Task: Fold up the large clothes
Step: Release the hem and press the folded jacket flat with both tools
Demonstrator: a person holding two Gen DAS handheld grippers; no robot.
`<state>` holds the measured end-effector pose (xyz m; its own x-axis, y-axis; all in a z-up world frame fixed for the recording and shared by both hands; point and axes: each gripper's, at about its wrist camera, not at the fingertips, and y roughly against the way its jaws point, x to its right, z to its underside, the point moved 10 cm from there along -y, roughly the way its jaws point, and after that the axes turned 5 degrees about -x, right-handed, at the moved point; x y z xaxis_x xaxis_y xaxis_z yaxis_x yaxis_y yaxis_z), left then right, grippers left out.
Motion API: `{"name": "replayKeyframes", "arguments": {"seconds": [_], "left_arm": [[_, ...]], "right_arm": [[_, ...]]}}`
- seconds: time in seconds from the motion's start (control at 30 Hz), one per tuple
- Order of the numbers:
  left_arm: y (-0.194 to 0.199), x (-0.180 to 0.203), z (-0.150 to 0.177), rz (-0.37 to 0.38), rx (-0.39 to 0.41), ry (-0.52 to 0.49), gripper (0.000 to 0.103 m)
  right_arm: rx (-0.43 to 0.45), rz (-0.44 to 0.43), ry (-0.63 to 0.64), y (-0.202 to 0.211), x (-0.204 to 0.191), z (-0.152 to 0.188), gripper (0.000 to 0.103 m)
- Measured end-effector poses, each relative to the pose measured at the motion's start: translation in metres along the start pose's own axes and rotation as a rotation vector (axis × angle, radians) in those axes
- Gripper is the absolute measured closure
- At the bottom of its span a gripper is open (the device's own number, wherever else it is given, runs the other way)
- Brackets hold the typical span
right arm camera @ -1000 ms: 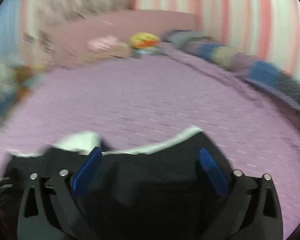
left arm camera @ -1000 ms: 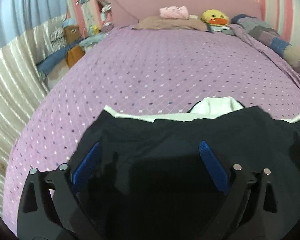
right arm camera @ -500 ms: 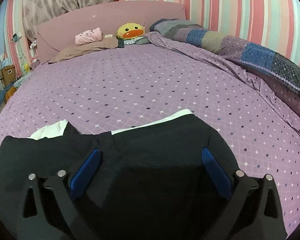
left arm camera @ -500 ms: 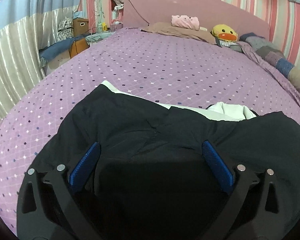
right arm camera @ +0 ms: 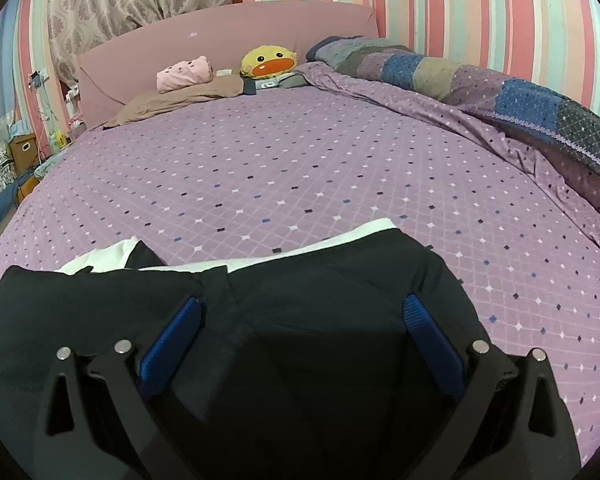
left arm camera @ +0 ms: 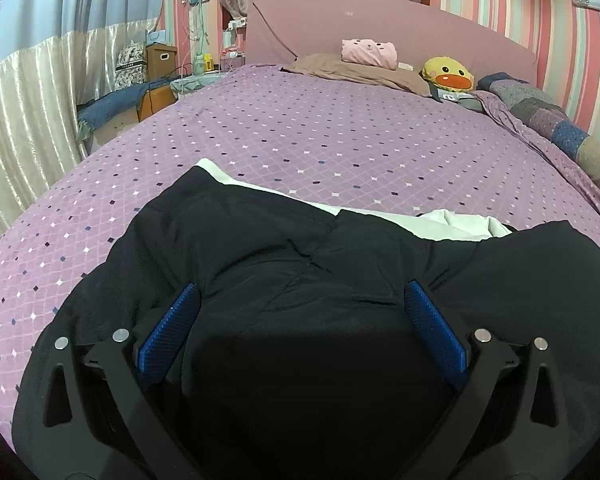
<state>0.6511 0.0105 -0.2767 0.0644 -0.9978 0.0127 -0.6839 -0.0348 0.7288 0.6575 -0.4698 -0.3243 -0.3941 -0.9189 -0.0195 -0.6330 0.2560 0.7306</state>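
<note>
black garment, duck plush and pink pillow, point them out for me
black garment (left arm camera: 308, 264), left wrist view, creased middle of the fabric
duck plush (right arm camera: 269, 62), right wrist view, its yellow face above the orange beak
pink pillow (left arm camera: 369, 53), left wrist view, middle of its front

Even, soft indoor light, both views sharp

Fisheye bending curves the purple diamond-patterned bedspread and darkens the corners; the near black fabric garment loses detail in deep shadow
</note>
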Motion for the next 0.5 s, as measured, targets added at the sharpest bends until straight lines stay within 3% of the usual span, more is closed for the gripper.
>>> {"name": "replayKeyframes", "arguments": {"seconds": [0.5], "left_arm": [[-0.013, 0.006, -0.007, 0.013, -0.015, 0.018, 0.003]], "right_arm": [[-0.022, -0.075, -0.012, -0.024, -0.004, -0.004, 0.002]]}}
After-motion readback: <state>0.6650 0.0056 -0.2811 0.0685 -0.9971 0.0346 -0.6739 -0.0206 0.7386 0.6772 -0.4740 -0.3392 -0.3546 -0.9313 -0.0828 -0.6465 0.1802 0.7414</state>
